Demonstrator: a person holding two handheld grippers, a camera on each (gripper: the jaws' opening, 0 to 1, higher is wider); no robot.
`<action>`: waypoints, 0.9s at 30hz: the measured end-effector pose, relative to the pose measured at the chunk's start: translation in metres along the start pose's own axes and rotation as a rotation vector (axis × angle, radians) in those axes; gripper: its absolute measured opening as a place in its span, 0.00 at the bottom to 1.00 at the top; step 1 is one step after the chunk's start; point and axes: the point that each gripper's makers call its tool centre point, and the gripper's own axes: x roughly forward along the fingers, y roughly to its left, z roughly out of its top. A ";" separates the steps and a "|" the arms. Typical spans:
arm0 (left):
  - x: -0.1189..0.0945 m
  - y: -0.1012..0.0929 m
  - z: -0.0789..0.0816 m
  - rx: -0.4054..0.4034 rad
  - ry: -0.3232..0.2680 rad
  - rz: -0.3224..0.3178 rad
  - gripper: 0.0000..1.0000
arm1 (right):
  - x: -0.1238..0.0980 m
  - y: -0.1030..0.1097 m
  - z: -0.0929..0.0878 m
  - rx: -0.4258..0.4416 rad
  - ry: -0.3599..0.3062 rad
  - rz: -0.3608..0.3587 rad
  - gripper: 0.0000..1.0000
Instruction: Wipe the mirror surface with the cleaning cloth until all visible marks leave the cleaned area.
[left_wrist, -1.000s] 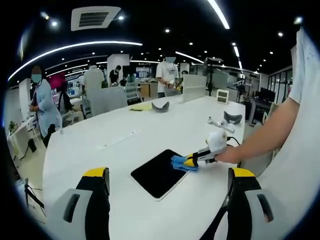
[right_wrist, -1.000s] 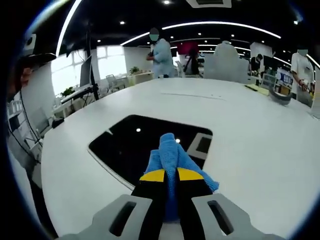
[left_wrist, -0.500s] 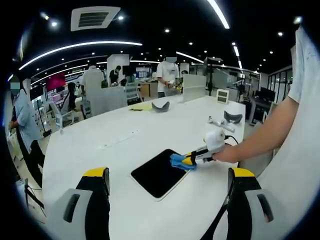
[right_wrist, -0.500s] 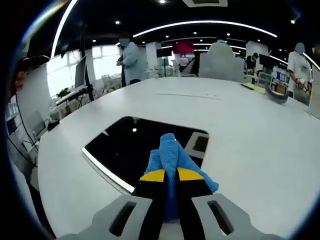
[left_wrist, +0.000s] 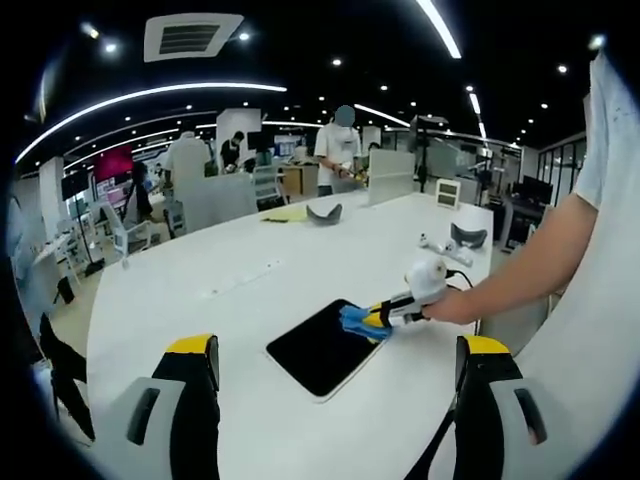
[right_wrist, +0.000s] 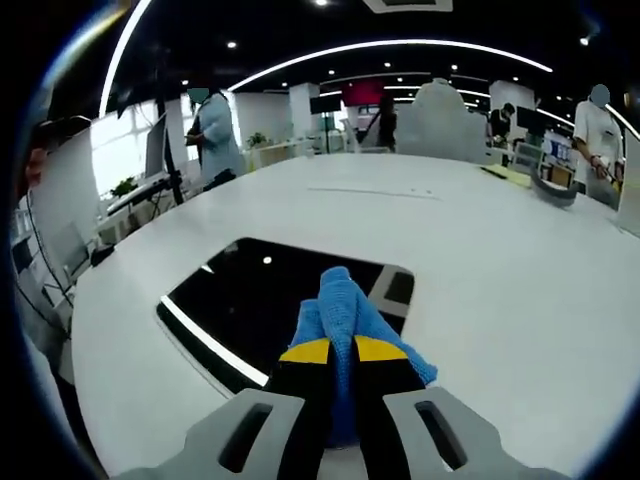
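Observation:
A dark rectangular mirror lies flat on the white table. My right gripper is shut on a blue cleaning cloth, which rests on the mirror's near-right edge in the right gripper view. In the left gripper view a person's hand holds that gripper at the mirror's right corner. My left gripper stands open, its two yellow-tipped jaws wide apart, short of the mirror with nothing between them.
A grey headset and yellow paper lie at the table's far side, with white devices at the far right. Several people stand beyond the table. A person's arm reaches in from the right.
The right gripper with the cloth has edged slightly across the mirror's corner. A person in the background has walked on. The left gripper stays as it was.

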 end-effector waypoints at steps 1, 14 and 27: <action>0.000 0.000 0.000 -0.001 0.001 -0.001 0.99 | 0.000 0.000 0.000 -0.001 0.000 0.000 0.02; 0.000 0.006 0.002 0.000 -0.006 -0.001 0.99 | 0.013 -0.007 0.007 -0.016 0.030 0.019 0.02; 0.001 0.009 -0.005 0.020 0.021 -0.005 0.99 | 0.023 -0.007 0.014 -0.061 0.066 0.071 0.02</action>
